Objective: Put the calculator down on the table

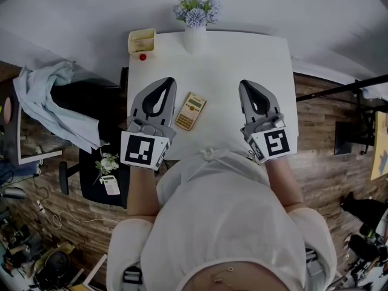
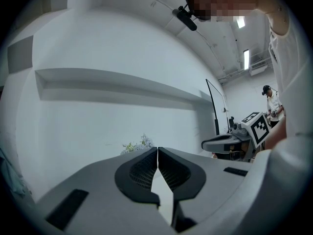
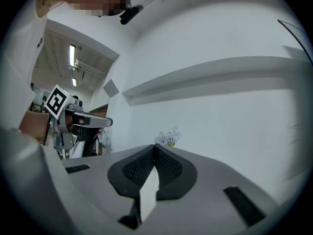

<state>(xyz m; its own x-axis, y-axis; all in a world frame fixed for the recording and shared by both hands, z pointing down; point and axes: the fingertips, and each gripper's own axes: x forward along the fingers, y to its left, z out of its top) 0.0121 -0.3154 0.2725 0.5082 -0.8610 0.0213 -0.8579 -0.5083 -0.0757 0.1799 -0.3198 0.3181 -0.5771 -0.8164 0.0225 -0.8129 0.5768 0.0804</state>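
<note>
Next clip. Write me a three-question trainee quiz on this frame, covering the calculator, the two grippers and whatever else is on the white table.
1. True or false: the tan rectangular calculator lies flat on the white table, and neither gripper holds it.
2. The jaws of the left gripper and the right gripper are: A) both together, B) both apart, C) only the left apart.
3. In the head view, what stands at the table's far edge, right of the pale yellow box?
Key: 1 true. 2 A. 3 a white vase of pale blue flowers.
</note>
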